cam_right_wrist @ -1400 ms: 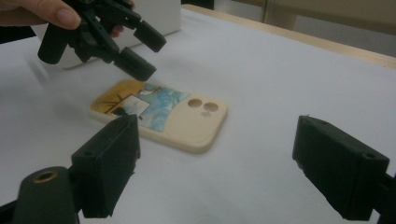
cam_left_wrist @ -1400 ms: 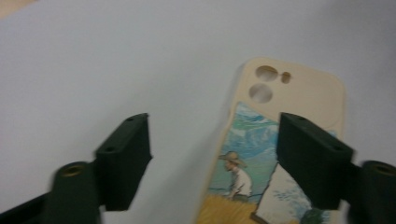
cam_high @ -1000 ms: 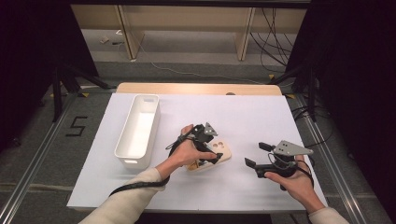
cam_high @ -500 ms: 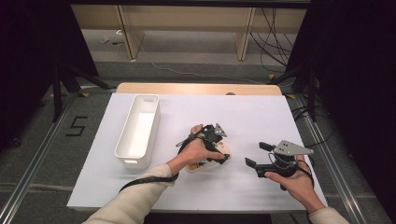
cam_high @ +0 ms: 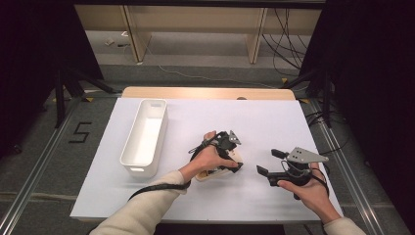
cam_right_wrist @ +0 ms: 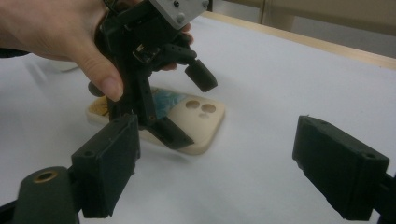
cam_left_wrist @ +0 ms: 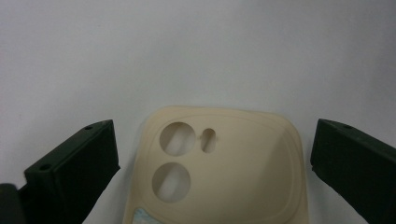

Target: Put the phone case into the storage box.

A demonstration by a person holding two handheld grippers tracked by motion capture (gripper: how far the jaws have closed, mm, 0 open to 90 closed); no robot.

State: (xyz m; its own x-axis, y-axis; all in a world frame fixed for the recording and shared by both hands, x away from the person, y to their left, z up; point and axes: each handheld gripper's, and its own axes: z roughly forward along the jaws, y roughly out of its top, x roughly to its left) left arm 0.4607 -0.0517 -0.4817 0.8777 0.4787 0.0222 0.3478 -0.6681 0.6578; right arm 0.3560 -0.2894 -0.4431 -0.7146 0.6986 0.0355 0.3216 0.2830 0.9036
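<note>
- Clearly, the cream phone case [cam_left_wrist: 219,168] lies flat on the white table [cam_high: 274,122], directly between the spread jaws of the left gripper [cam_high: 226,147], one jaw at each long edge.
- Its long axis runs along the gripper's view, camera holes at the far end.
- Nearer is the left hand; the right gripper [cam_high: 269,164] waits beside, jaws wide apart, holding nothing.
- The white bin [cam_high: 146,137] stands well apart at the left.

A recording lab: a white-covered table [cam_high: 274,117] stands on a grey floor between black curtains [cam_high: 39,49] at both sides of the frame, with loose cables [cam_high: 286,29] at upper right and a taped "5" [cam_high: 80,132] at left.
</note>
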